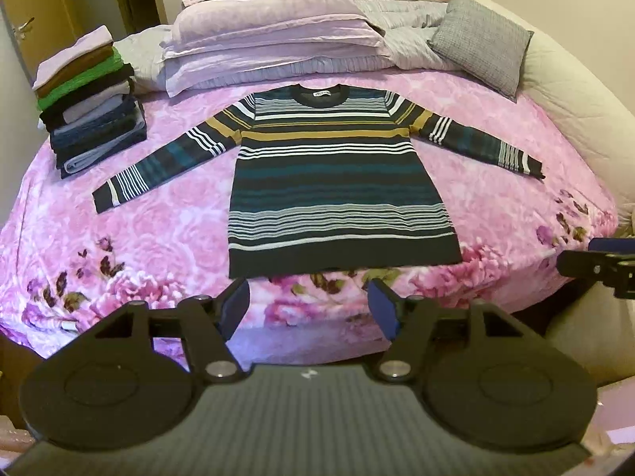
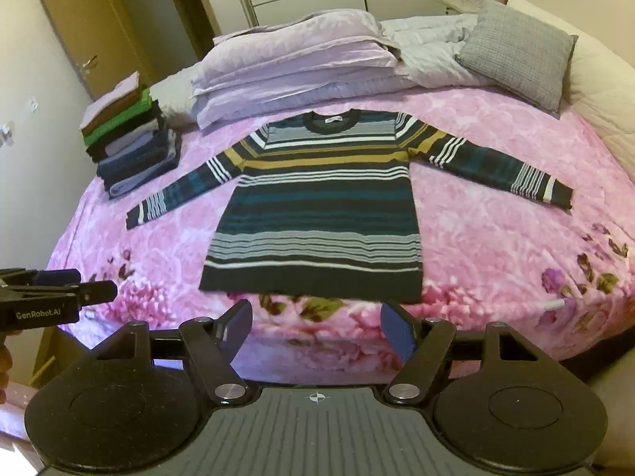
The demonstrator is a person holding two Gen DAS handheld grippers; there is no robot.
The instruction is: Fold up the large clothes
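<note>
Left wrist view: the left gripper [image 1: 309, 311] is held above the near edge of the bed [image 1: 496, 214], jaws apart, nothing between the blue pads [image 1: 234, 309]. The sweater [image 1: 337, 182], striped in dark, teal, mustard and white, lies flat and face up on the pink floral cover, collar toward the pillows [image 1: 270, 39], hem toward the gripper, both sleeves spread outward and down. The hem lies just beyond the fingertips, not touching them. A stack of folded clothes [image 1: 91, 99] stands at the far left of the bed, clear of the left sleeve. A grey cushion [image 1: 484, 43] leans at the far right. The right gripper [image 1: 603, 265] shows at the right edge, over the bed edge. Right wrist view: the right gripper [image 2: 315, 329] is likewise above the near bed [image 2: 516, 238] edge, jaws wide, empty. The sweater [image 2: 317, 214] lies unfolded, centred on the cover, hem nearest. The stack [image 2: 131, 139] stands left of it, pillows [image 2: 293, 59] and cushion [image 2: 520, 55] behind. The left gripper [image 2: 79, 283] enters from the left edge; its jaw spacing cannot be told from this side.
</note>
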